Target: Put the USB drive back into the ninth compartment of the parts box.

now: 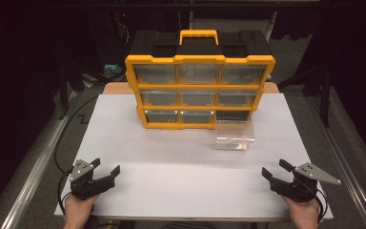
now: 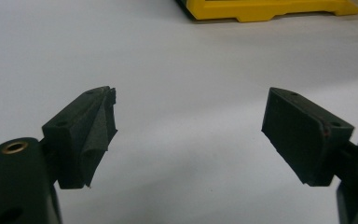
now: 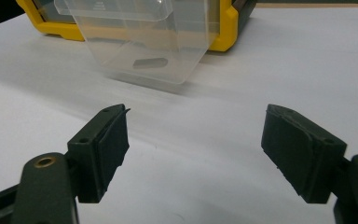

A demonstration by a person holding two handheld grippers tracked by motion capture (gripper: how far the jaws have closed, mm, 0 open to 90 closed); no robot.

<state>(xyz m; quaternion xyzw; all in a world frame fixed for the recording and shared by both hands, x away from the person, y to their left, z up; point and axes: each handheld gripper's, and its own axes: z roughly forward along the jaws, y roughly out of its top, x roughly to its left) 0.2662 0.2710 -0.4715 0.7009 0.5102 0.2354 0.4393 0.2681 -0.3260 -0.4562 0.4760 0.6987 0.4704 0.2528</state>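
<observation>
Nine drawer slots fill the yellow organizer (image 1: 199,90) at the tabletop's (image 1: 138,157) far edge; the bottom-right slot is vacant. Its clear drawer (image 1: 234,134) sits just before it, a small item inside. Left gripper (image 1: 106,168) and right gripper (image 1: 275,168) rest spread, empty, at the near corners.

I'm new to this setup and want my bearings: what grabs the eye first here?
The yellow-and-black drawer organizer stands at the far middle of the white table, handle up. One clear drawer sits pulled out on the table by its lower right corner. The left gripper and right gripper rest open at the near corners.
</observation>
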